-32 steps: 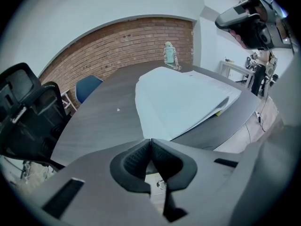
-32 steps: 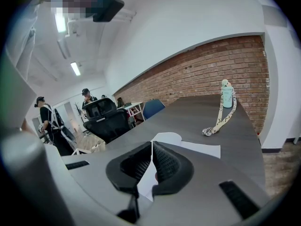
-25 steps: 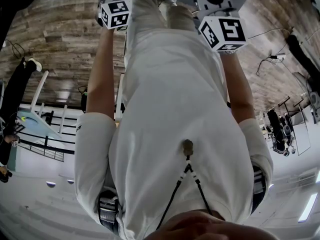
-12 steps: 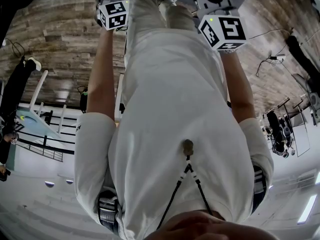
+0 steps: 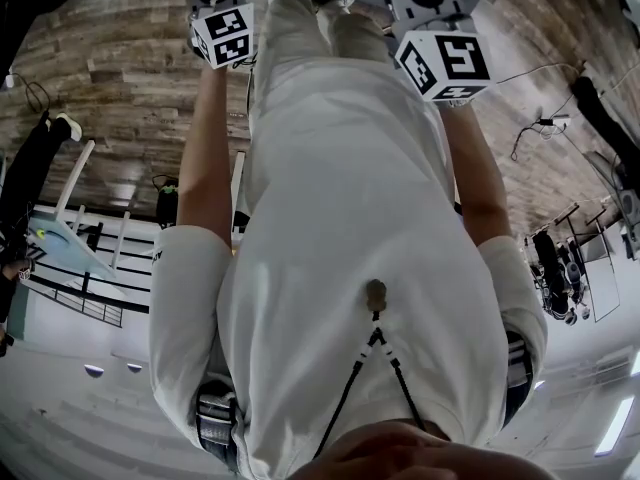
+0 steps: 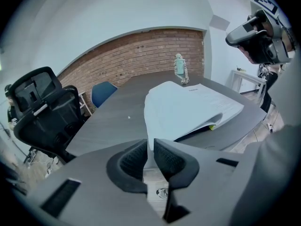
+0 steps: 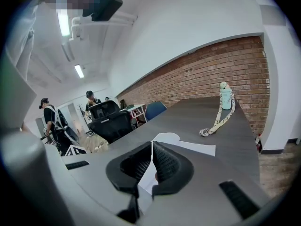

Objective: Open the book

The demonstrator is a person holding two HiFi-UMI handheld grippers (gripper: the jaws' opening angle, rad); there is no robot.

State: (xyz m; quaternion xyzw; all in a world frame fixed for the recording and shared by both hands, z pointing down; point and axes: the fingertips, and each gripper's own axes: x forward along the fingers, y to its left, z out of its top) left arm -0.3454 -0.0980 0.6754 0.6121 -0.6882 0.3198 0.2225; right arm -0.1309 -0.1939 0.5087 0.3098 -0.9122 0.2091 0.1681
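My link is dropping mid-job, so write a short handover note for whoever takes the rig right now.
Left gripper: jaws have just been closing, now pinch the cover at its near corner.
Right gripper: shut, empty, in the air beside the book.
Book: on the table, in front of the bottle.
Done: cover gripped, arched up slightly.
To do: lift it over until the book lies open.

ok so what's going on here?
A person with two handheld grippers is opening a white book on a dark table. The left gripper has just been closing on the book's raised, arched top leaf, which sits between its fingers. The right gripper pinches a thin sheet by its edge. The book is partly open.
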